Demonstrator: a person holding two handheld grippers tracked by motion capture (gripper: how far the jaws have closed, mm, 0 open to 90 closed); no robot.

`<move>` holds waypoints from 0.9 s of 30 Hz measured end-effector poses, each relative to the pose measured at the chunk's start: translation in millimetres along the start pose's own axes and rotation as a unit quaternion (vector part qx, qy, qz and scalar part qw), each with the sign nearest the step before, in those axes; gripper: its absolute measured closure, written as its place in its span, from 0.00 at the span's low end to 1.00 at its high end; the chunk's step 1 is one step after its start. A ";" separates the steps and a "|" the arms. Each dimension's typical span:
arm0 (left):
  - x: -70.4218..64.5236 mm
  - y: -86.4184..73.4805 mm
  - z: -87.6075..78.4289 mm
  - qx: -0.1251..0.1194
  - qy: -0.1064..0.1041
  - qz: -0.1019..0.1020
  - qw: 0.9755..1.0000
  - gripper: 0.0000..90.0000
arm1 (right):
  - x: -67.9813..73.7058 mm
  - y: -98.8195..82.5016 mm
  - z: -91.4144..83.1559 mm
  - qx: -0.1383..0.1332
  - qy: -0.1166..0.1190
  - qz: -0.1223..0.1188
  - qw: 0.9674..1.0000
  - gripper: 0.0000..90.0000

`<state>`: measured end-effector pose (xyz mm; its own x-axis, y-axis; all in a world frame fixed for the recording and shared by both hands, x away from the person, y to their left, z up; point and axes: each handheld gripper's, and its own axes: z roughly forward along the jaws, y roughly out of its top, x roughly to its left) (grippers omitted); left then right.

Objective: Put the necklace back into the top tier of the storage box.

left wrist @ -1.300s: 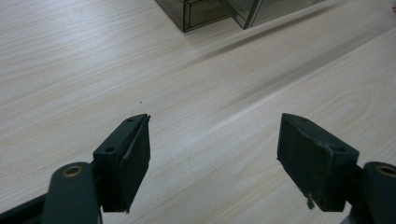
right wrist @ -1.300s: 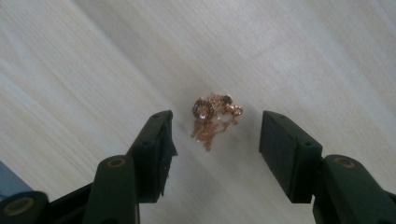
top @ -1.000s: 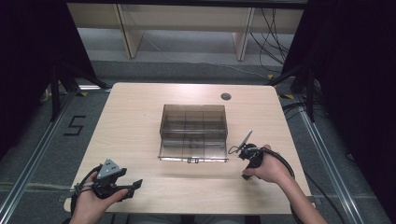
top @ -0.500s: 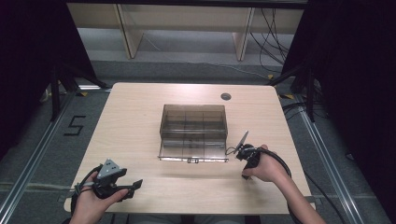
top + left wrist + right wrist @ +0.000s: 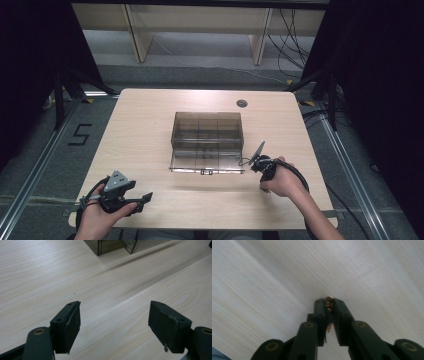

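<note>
Left gripper idles near the front-left corner of the pale wooden table, jaws spread wide, nothing between them. Mid-table sits the smoky transparent plastic compartment box, lid flap down at the front. Right gripper, just right of the box, has just been closing and now pinches a small coppery metal chain-like piece at the tips against the tabletop; it looks light, limp and slippery, so grip mid-bunch, not a loose end.
</note>
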<state>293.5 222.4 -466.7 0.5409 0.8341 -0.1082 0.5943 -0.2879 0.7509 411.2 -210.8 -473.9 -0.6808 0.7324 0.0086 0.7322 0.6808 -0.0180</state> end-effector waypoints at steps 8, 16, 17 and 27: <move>0.0 0.1 0.1 0.002 0.000 -0.001 1.000 0.29 | 2.0 1.2 -0.7 0.006 0.000 0.000 1.000 0.95; 1.1 0.2 -0.2 0.004 0.000 0.001 1.000 0.29 | 2.1 0.7 -4.4 -0.005 0.010 0.008 1.000 0.95; 0.9 0.1 0.0 0.003 0.001 0.000 1.000 0.29 | 1.4 0.3 -7.7 -0.006 0.012 0.005 1.000 0.95; 0.6 -0.5 1.1 0.004 -0.001 -0.005 1.000 0.29 | 2.5 -3.0 -38.5 -0.014 0.009 0.014 1.000 0.95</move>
<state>294.2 222.4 -467.8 0.5355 0.8364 -0.1169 0.6044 -0.2829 0.7448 408.0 -210.8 -435.3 -0.6599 0.7509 0.0256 0.7513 0.6599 0.0105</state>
